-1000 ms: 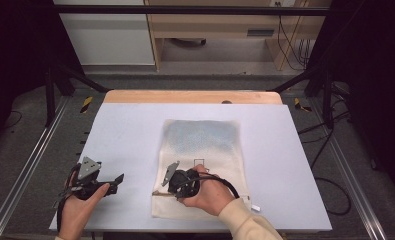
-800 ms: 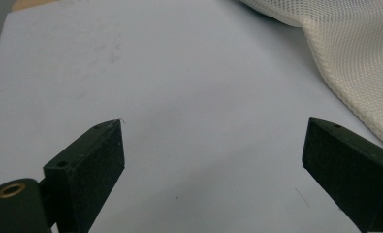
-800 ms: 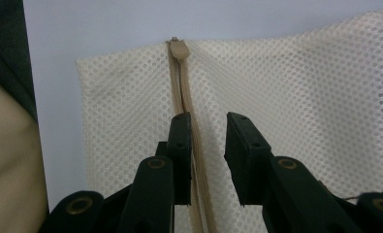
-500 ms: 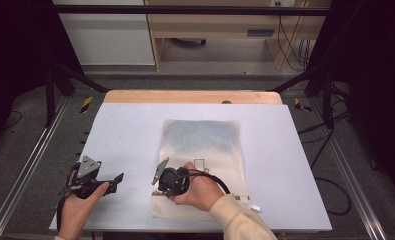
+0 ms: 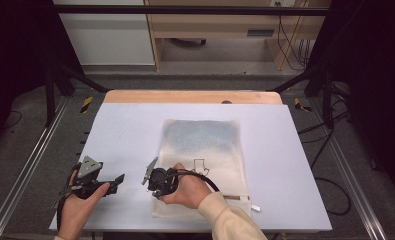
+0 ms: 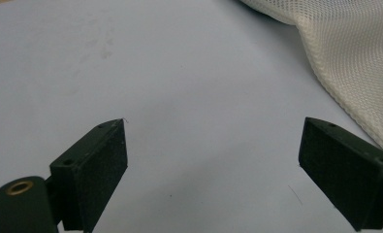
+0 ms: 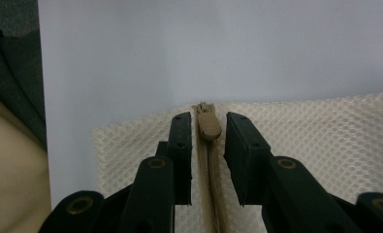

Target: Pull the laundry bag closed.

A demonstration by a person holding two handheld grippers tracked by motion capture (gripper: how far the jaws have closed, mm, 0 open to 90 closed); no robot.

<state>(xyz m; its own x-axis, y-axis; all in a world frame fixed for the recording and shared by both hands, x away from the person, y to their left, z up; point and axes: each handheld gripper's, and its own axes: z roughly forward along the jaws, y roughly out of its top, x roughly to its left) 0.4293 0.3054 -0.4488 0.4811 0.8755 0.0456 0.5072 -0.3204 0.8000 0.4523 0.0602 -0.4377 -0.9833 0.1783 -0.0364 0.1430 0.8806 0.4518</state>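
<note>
A: Mesh bag (image 5: 202,165), cream, lies flat on the worktop (image 5: 125,130), near edge toward the person. Zipper (image 7: 209,160) runs along that near edge.

B: Right claw (image 7: 208,127)?

A: Narrow, jaws have just been closing and easing a little. Zipper pull (image 7: 208,125) sits between them at the corner of the bag, but a sliver of gap shows on each side, so not pinched yet as far as I see.

B: Left claw (image 6: 213,145)?

A: Wide, holding nothing, low over bare worktop just beside the bag's edge.

B: How will the bag handle?

A: Light, soft, floppy netting. I'd guess it drags and bunches if only the pull is tugged. Mesh looks grippy enough, not fragile, but it could snag.

B: Where to grab?

A: Pull tab for the right claw; it's small and stiff, the only firm bit. Left claw should probably pin or pinch the fabric at the corner beside the zipper end so the bag stays put.
</note>
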